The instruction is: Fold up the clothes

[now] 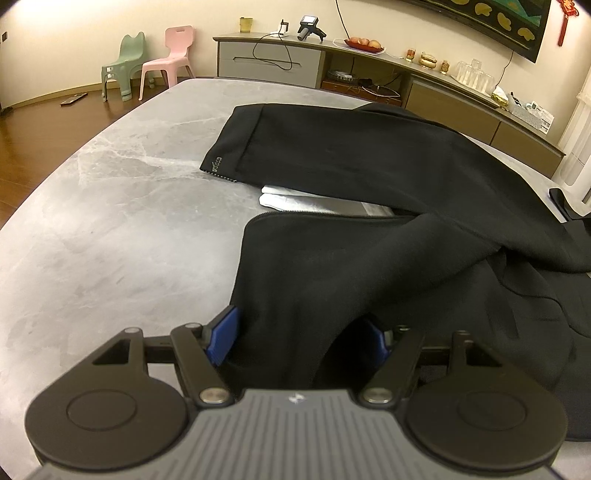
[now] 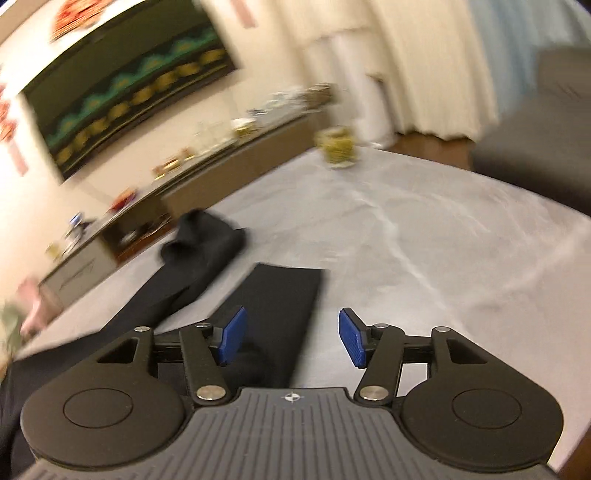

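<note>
The black garment (image 1: pixel 388 229) sprawls across the grey table (image 1: pixel 110 221), a fold bunched between the left gripper's (image 1: pixel 303 339) wide blue pads, the right gripper (image 2: pixel 291 338) gaping empty above a sleeve (image 2: pixel 280 295)

This is a home, a living or dining room by the look of it. A grey marble worktop (image 1: pixel 110 206) stands on a brown wooden floor (image 1: pixel 33 136). Against the cream wall sit two small plastic children's chairs, one green (image 1: pixel 123 64) and one pink (image 1: pixel 170 59). A long low sideboard (image 1: pixel 436 92) runs along the wall, carrying a plate of fruit (image 1: pixel 364 43), drinking glasses (image 1: pixel 474 74), small golden ornaments (image 1: pixel 428 59) and trailing cables. Above it hangs a large dark framed picture (image 1: pixel 491 18) beside a red hanging decoration (image 1: pixel 567 14). From the right wrist view, pale curtains (image 2: pixel 406 55) fall to the floor and a grey sofa (image 2: pixel 539 140) stands near them.
</note>
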`<state>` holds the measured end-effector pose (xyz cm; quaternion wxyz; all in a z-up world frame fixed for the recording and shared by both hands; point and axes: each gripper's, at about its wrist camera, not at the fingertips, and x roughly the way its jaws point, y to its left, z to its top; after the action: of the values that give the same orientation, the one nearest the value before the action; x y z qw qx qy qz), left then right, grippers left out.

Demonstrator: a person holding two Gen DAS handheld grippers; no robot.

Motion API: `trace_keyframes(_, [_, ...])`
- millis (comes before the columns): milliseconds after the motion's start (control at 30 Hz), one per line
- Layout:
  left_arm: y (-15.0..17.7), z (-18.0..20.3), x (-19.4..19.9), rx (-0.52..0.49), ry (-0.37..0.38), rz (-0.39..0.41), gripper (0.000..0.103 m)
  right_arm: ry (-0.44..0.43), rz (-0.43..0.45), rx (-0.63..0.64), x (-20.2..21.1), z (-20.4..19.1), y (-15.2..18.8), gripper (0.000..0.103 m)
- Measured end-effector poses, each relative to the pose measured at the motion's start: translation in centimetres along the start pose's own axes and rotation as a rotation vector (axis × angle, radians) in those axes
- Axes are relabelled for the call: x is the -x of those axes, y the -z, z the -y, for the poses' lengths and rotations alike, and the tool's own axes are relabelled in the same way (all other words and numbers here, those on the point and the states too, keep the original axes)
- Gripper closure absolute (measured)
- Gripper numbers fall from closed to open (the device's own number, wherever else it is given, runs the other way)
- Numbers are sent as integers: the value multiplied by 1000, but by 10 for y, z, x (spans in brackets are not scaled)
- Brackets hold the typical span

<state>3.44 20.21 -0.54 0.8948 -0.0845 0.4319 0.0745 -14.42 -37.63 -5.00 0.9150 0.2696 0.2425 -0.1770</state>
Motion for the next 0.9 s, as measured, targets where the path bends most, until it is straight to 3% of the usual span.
trace_keyframes(33, [0, 0, 0, -3, 5, 6, 38, 25, 7, -16, 1, 5, -1, 45])
trace_keyframes(100, [-1, 0, 2, -11, 18, 20, 69, 42, 24, 45, 4, -2, -2, 45])
trace_keyframes(133, [-2, 2, 6, -22, 16, 40, 76, 23, 28, 106, 6, -12, -2, 44])
trace_keyframes(167, [-3, 3, 10, -33, 13, 61, 91, -11, 21, 170, 6, -24, 0, 42])
trace_keyframes(233, [-4, 3, 21, -45, 26, 105, 96, -106, -15, 302, 3, -53, 7, 26])
trace_keyframes(300, [-2, -1, 44, -64, 40, 170, 99, -176, -42, 390, -5, -75, 15, 25])
trace_keyframes(367, [3, -6, 71, -93, 61, 231, 99, -175, -58, 415, -16, -81, 15, 25])
trace_keyframes(433, [14, -10, 92, -161, 99, 231, 97, -154, -67, 417, -27, -83, 10, 26])
trace_keyframes(500, [24, -13, 87, -213, 97, 142, 84, -137, -64, 402, -37, -85, -6, 26])
trace_keyframes(567, [34, -16, 81, -264, 93, 48, 83, -162, -69, 426, -53, -100, -25, 25])
trace_keyframes(633, [29, -27, 84, -207, 108, 50, 73, -164, -69, 475, -76, -127, -38, 21])
trace_keyframes(700, [19, -38, 93, -133, 137, 83, 53, -179, -91, 511, -106, -155, -48, 19])
trace_keyframes(833, [-3, -48, 103, -107, 180, 142, 43, -180, -171, 576, -174, -204, -50, 18])
trace_keyframes(867, [-9, -48, 101, -118, 170, 148, 41, -165, -190, 604, -192, -213, -47, 19])
trace_keyframes(900, [-14, -50, 97, -123, 158, 150, 39, -152, -215, 623, -207, -218, -44, 32])
